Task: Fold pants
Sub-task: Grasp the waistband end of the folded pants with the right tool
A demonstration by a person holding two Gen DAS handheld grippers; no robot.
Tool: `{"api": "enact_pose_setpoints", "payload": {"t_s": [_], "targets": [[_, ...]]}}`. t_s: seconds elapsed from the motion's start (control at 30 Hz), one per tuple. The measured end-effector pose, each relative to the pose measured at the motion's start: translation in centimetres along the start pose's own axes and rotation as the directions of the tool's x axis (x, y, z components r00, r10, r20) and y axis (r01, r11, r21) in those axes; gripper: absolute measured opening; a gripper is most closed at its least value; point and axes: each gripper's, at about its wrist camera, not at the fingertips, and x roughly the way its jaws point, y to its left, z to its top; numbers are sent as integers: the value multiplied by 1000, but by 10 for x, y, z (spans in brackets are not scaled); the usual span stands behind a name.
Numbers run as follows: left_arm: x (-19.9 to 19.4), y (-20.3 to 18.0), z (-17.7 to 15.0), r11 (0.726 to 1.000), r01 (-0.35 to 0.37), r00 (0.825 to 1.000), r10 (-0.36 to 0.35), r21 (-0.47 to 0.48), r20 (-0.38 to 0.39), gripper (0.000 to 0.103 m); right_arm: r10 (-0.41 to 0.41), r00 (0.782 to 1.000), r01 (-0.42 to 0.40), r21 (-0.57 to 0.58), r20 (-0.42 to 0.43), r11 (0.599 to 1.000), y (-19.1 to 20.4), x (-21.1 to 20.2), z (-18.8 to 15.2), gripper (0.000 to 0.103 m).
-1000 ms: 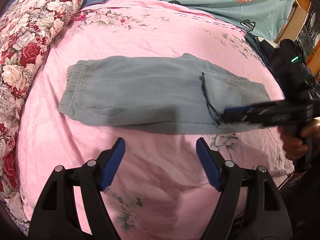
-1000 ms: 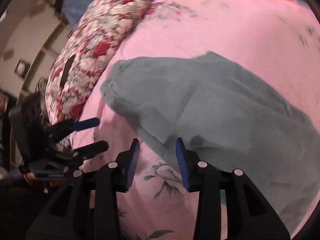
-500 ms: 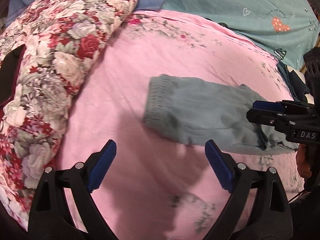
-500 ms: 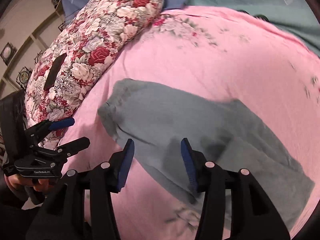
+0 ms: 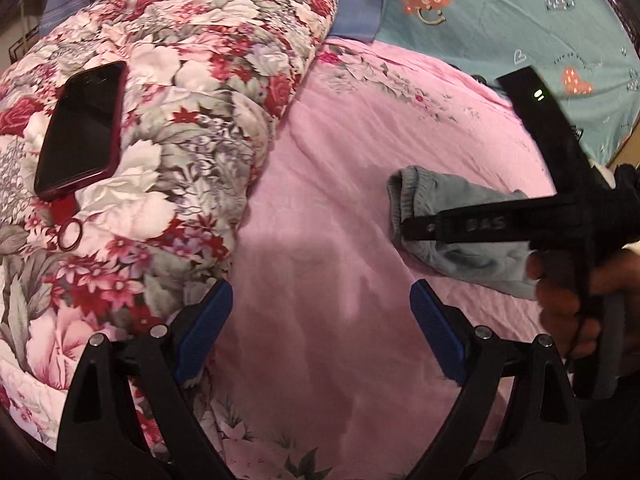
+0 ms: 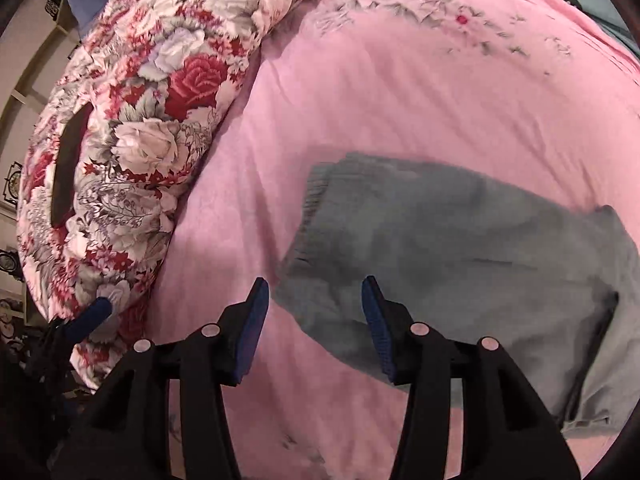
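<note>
The bed is covered by a pink sheet with a sparse flower print, and it carries everything observed. Along its left side lies a bulky floral quilt in red, white and grey. At the far edge in the left wrist view, a teal cloth printed with hearts is visible, with a blue cloth beside it.

The grey pants lie flat on the pink sheet, right of centre, well apart from the quilt. The ribbed elastic waistband faces the quilt side. A folded layer shows toward the right edge of the right wrist view.

The left tongs stand wide open over bare pink sheet, close to the quilt's edge. Nothing is between the blue pads and nothing is held.

The right tongs stand partly open above the near corner of the pants at the waistband end. Fabric shows in the gap, but the pads do not press on it. In the left wrist view the same tool reaches across the waistband from the right, held by a hand at its grip.

A dark phone in a red case rests on top of the quilt. A small ring lies on the quilt just below it.
</note>
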Motion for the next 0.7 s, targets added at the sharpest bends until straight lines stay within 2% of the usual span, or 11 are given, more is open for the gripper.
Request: {"api": "enact_pose_setpoints", "payload": {"t_s": [0.13, 0.2, 0.33, 0.47, 0.57, 0.7], "targets": [[-8, 3, -5, 1000, 9, 1000, -8, -5, 15, 92, -93, 995, 93, -7, 17, 996, 15, 14, 1, 49], [-10, 4, -8, 1000, 5, 1000, -5, 5, 19, 92, -99, 995, 99, 31, 21, 995, 11, 17, 1, 49], [-13, 7, -15, 1000, 20, 1000, -20, -6, 20, 92, -103, 995, 101, 101, 11, 990, 3, 21, 2, 42], [-12, 6, -14, 999, 31, 999, -31, -7, 20, 92, -192, 981, 191, 85, -3, 978, 16, 28, 6, 43], [-9, 4, -15, 1000, 11, 1000, -11, 16, 8, 92, -266, 964, 265, 34, 1, 964, 30, 33, 3, 44], [-7, 5, -14, 1000, 17, 1000, -17, 17, 1, 92, -259, 966, 259, 19, 12, 966, 30, 30, -1, 40]]}}
